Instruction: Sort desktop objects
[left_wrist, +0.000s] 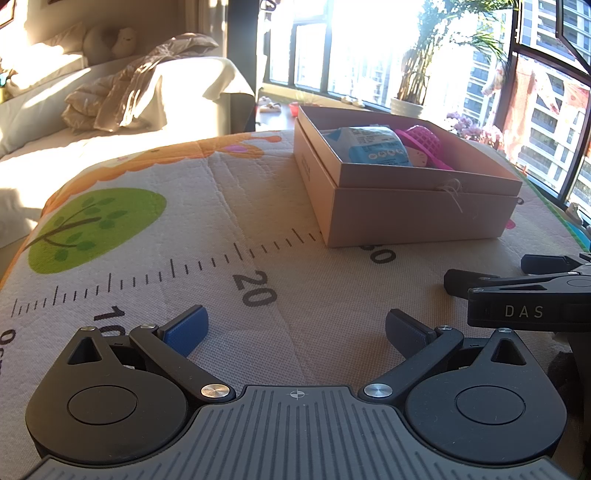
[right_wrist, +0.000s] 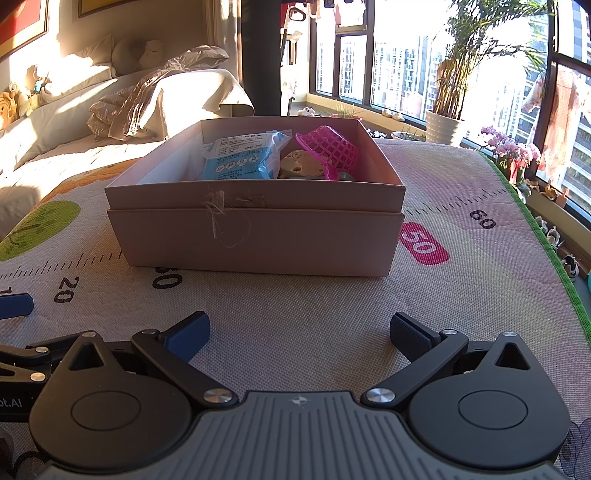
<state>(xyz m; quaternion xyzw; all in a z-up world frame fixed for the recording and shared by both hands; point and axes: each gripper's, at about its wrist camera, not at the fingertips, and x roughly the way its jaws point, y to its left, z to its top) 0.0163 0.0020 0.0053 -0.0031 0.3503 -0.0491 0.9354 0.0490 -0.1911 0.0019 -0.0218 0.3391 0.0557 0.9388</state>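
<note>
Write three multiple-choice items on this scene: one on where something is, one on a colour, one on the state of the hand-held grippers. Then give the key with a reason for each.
1. Where is the blue packet?
A. On the mat beside the box
B. Inside the cardboard box
C. In the left hand-held gripper

2. What colour is the small basket in the box?
A. Pink
B. Green
C. Yellow

3. How do the left hand-held gripper and the right hand-held gripper stand?
A. Both shut on objects
B. One open, one shut
C. Both open and holding nothing

Key:
1. B, the packet lies within the box walls, next to the basket.
2. A, its mesh is bright pink in both views.
3. C, each pair of fingers is spread wide with only the printed mat showing between them.
</note>
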